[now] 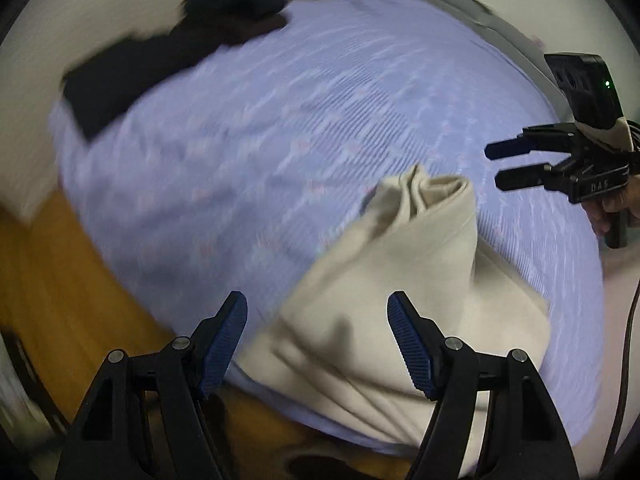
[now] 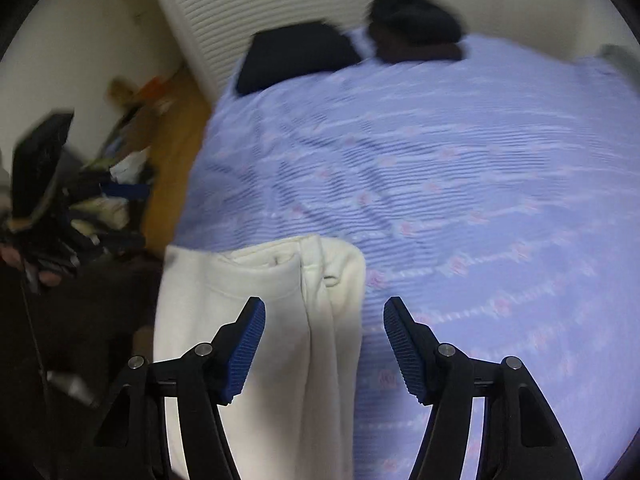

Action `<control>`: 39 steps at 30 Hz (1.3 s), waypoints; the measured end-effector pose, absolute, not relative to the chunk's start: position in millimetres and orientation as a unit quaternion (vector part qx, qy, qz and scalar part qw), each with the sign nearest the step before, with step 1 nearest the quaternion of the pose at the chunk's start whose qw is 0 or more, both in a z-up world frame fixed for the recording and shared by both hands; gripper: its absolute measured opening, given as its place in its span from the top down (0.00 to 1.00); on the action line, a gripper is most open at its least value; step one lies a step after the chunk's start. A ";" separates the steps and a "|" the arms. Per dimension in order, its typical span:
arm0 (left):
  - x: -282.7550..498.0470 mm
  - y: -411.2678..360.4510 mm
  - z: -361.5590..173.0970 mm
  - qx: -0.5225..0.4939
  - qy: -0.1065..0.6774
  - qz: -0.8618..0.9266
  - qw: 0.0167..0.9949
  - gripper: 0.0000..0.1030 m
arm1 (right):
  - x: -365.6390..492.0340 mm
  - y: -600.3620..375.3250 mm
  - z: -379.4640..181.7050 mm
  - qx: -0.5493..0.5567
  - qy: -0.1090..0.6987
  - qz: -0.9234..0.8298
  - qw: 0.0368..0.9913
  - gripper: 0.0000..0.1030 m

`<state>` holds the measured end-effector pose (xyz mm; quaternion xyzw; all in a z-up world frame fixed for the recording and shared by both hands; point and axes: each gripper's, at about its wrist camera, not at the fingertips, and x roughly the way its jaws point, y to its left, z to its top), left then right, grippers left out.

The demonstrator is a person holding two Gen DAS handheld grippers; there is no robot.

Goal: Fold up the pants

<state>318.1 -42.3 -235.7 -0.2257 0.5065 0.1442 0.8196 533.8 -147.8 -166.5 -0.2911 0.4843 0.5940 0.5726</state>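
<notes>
One pair of cream pants (image 1: 384,288), partly folded, is laid at the near edge of one lilac-covered bed (image 1: 248,152). Two hand-held grippers are counted: left hand-held gripper (image 1: 317,344) and right hand-held gripper (image 2: 324,350), both with jaws parted and holding nothing. Two dark pillows (image 2: 296,56) are noted. Floor clutter (image 2: 120,184) is shown in the right wrist view only.

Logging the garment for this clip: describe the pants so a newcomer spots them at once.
Find the bed's lavender patterned bedspread. At its near edge lie the pants, a cream bundle folded lengthwise. They are the only pale garment; the other clothes on the bedspread are dark and at the far edge.
</notes>
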 end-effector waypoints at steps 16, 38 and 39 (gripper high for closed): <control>290.6 -65.8 -309.6 -0.427 0.474 0.271 0.721 0.30 | 518.7 -118.3 -242.4 -0.333 0.538 0.672 0.386 0.38; 264.6 -68.5 -286.1 -0.414 0.429 0.277 0.754 0.87 | 513.4 -123.4 -235.6 -0.283 0.544 0.659 0.435 0.82; 259.8 -66.2 -282.5 -0.418 0.427 0.284 0.750 0.87 | 512.9 -122.5 -230.8 -0.276 0.544 0.662 0.436 0.82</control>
